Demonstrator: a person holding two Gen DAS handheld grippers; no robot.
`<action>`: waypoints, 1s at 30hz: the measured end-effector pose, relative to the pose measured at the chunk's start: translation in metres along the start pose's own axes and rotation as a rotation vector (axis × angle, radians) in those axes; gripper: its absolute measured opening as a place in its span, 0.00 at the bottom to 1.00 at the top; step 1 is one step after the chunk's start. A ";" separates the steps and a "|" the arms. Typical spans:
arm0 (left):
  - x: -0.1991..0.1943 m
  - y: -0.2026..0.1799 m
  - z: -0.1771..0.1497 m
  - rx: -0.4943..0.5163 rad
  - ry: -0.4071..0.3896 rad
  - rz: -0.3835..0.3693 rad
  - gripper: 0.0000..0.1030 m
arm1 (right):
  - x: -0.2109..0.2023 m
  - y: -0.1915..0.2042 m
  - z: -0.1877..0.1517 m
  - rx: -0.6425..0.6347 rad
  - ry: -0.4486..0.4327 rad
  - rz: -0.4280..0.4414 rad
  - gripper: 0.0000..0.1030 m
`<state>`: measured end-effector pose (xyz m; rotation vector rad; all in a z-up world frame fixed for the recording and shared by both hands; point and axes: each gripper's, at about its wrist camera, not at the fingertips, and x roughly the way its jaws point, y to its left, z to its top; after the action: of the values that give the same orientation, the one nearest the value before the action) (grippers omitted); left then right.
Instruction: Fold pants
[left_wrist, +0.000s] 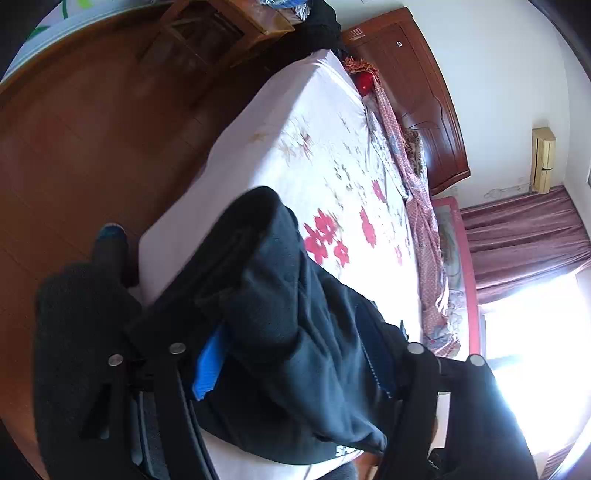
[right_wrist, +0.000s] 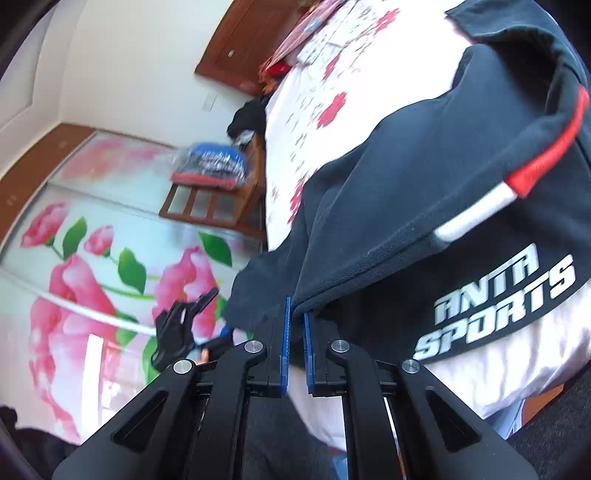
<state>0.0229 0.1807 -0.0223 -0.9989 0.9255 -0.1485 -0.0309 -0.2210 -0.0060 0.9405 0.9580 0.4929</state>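
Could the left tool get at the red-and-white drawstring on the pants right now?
Probably not: the left tool is full of bunched pants fabric, and the drawstring lies over by the right tool, which is pinching the cloth.

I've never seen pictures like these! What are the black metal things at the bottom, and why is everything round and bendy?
Those black things are grippers, like big tongs a person holds, one in each hand. A tiny wide-eyed camera on each one makes the room look bendy. One picture comes from the left gripper, the other from the right gripper. Both pinch dark pants with blue pads. The pants say ANTA SPORTS and hang over a bed with a flowery sheet. Past the bed is a brown wooden floor.
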 end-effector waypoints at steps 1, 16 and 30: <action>-0.001 0.006 0.004 -0.008 -0.004 0.005 0.59 | 0.008 -0.003 -0.006 0.000 0.042 -0.017 0.05; -0.045 -0.004 -0.007 0.278 -0.091 0.255 0.74 | 0.096 -0.040 -0.015 0.307 0.247 0.096 0.52; -0.036 -0.054 -0.052 0.434 0.045 0.137 0.79 | 0.126 -0.043 -0.023 0.445 0.191 0.091 0.19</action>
<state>-0.0220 0.1341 0.0306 -0.5311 0.9485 -0.2458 0.0124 -0.1422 -0.1068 1.3593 1.2301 0.4604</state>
